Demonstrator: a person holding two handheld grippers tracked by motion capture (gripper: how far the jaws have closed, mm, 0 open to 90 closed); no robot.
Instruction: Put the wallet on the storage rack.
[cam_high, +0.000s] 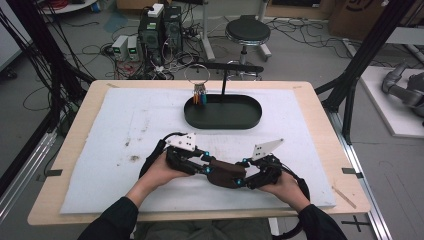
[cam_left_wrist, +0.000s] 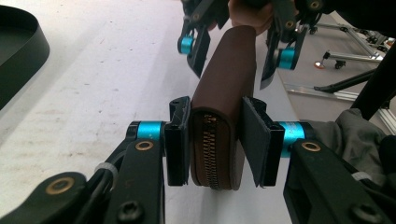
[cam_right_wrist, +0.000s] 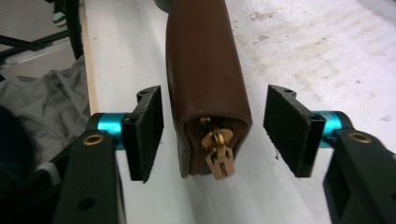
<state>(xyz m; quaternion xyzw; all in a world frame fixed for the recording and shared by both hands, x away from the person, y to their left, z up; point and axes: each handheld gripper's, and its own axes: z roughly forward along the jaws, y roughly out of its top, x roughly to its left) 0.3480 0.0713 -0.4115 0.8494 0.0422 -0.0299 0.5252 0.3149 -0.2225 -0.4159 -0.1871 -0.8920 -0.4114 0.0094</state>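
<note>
Your two grippers meet over a brown zip wallet (cam_high: 226, 173), which sits at about 6 o'clock on the white mat (cam_high: 125, 150), close to the near edge of the table (cam_high: 320, 105). From above, the wallet's long axis runs across the table from 9 o'clock to 3 o'clock, tilted a little so its right end lies slightly nearer to you.

Your left gripper (cam_high: 206, 165) comes in from 9 o'clock. In the left gripper view, its jaws are drawn in narrow around the near end of the wallet (cam_left_wrist: 224, 112): the left pad lies flat against the leather, the right pad looks to be touching or just beside it. The wallet stands on its edge there, the zip (cam_left_wrist: 210, 151) facing that camera, and its length runs straight away toward 12 o'clock, where your right gripper (cam_left_wrist: 231, 49) straddles the far end.

Your right gripper (cam_high: 241, 172) comes in from 3 o'clock. In the right gripper view, its jaws (cam_right_wrist: 212, 128) stand wide, with a clear gap on both sides of the wallet (cam_right_wrist: 205, 70), so neither pad touches it. The gold zip pull (cam_right_wrist: 218, 156) hangs at the end facing that camera, pointing to 6 o'clock.

Well beyond, at 12 o'clock on the mat, stands a black oval tray (cam_high: 223, 112) with a ring of keys (cam_high: 198, 85) hanging at its left end.
</note>
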